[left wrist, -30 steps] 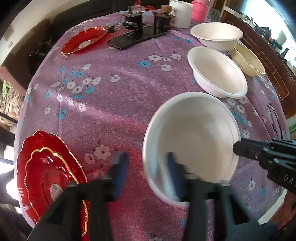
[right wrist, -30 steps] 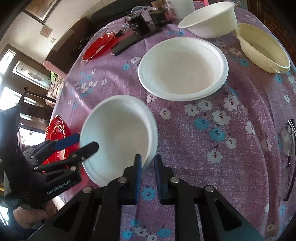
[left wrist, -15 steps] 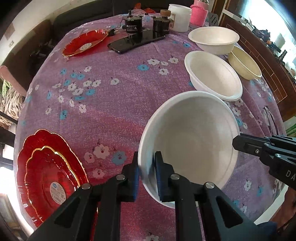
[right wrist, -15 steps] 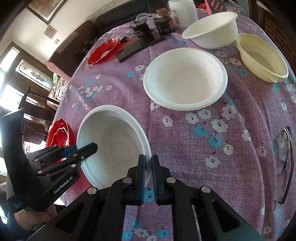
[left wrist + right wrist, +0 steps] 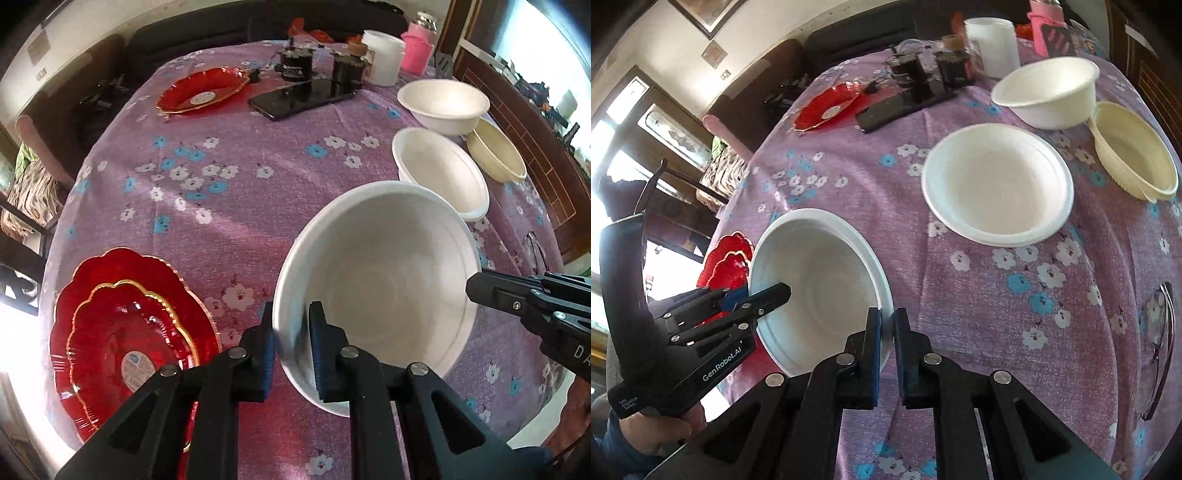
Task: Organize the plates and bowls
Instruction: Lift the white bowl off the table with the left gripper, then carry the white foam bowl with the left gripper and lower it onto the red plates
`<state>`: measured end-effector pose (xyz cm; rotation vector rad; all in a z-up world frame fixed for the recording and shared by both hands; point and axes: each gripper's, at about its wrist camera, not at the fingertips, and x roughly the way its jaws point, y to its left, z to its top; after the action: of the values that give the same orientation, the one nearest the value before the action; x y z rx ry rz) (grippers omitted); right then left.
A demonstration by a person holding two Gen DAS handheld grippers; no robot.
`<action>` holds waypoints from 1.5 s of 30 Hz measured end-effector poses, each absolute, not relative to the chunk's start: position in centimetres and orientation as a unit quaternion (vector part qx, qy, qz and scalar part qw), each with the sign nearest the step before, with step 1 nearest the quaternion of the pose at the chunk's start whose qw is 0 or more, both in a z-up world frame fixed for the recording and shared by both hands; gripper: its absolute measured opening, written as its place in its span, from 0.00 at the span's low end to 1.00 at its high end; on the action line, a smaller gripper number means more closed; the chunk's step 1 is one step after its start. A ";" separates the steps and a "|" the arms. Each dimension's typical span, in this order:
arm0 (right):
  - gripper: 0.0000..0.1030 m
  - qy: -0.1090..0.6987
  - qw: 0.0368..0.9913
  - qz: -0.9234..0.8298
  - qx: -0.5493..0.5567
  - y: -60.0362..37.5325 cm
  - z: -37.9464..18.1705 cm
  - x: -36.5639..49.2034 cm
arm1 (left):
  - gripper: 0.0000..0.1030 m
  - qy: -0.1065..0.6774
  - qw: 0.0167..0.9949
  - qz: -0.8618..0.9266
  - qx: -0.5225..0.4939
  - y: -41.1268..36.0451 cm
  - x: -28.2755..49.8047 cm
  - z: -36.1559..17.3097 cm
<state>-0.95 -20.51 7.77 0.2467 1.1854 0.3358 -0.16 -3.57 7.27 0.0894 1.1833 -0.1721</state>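
A large white bowl is held tilted above the purple flowered tablecloth. My left gripper is shut on its near rim. My right gripper is shut on the bowl's opposite rim. The right gripper also shows at the right in the left wrist view, and the left gripper at the left in the right wrist view. A second white bowl sits beyond, a third white bowl and a cream bowl farther right. Stacked red plates lie at the near left.
A single red plate sits at the far left. A black phone, dark jars, a white container and a pink item stand at the back. Eyeglasses lie at the right table edge.
My left gripper has closed on the bowl's rim. With both grippers on it, the bowl has lifted off the cloth and tilted.
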 end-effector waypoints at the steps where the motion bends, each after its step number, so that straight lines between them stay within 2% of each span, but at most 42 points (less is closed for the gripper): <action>1: 0.08 0.554 0.809 0.160 0.114 -20.2 7.9 -0.9 | 0.14 0.555 0.827 -0.079 0.041 -3.3 -0.2 7.4; 27: 0.09 0.567 0.784 0.251 0.034 -8.3 8.6 0.8 | 0.16 0.542 0.839 0.015 -0.032 8.1 -2.7 9.3; 45: 0.09 0.604 0.740 0.296 0.009 -0.9 5.5 1.6 | 0.17 0.571 0.815 0.077 -0.065 14.9 -4.4 6.9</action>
<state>1.56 -0.94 5.48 0.0202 1.3254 0.6483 -4.39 14.90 6.86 -0.1390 1.2184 0.1639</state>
